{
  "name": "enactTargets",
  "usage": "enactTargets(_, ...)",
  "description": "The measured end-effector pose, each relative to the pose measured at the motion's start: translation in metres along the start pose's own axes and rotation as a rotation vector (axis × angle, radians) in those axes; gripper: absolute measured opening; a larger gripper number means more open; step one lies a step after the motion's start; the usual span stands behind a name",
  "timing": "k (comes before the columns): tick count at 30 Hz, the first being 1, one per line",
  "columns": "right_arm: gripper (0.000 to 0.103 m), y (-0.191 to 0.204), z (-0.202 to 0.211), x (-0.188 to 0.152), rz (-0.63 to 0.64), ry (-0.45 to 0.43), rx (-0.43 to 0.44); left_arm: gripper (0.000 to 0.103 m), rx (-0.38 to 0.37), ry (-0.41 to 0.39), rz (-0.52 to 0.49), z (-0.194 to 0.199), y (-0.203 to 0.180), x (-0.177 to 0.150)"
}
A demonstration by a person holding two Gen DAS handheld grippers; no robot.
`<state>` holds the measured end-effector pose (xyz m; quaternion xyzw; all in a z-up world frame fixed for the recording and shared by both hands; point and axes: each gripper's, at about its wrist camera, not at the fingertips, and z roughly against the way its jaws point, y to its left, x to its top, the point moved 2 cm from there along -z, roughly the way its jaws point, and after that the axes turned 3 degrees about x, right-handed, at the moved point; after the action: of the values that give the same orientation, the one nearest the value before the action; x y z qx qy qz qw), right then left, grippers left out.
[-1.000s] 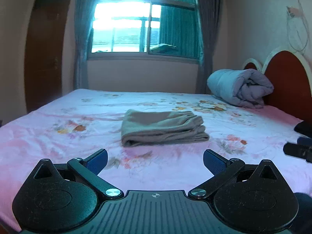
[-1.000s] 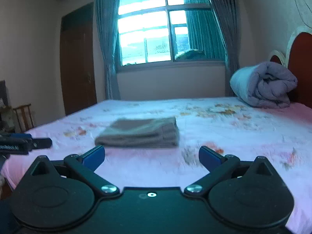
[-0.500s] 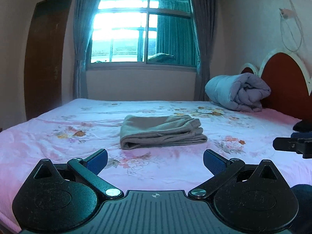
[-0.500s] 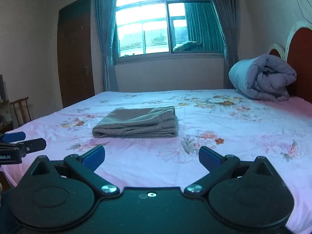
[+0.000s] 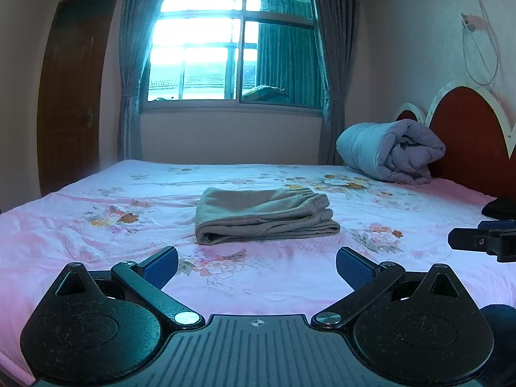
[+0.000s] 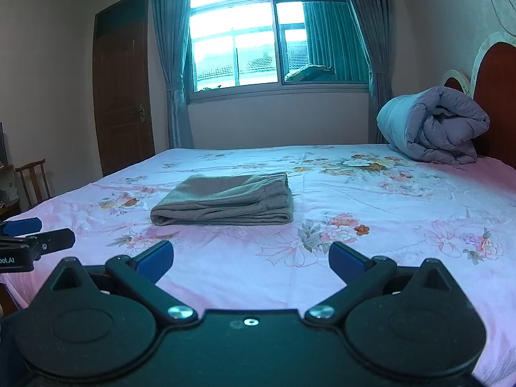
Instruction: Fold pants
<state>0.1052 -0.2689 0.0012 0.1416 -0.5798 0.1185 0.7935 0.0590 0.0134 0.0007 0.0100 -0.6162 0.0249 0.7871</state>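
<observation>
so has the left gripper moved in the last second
Yes. In the left wrist view the folded pants and window sit lower and look smaller than before, so the left gripper backed away and tilted up.

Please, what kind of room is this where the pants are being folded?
Most likely a bedroom in a home. A wide bed with a flowered pink sheet fills the view, a rolled quilt lies against the red headboard, and the folded pants rest on the sheet. A curtained window is behind.
</observation>
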Motion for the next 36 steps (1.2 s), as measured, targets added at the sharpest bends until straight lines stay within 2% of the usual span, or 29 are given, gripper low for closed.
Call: enactTargets(36, 0.097, -0.0009, 0.0004, -0.0014, -0.008, 0.005, 0.0, 0.103, -0.016, 0.003, -0.013, -0.0022, 0.0008, -0.0012)
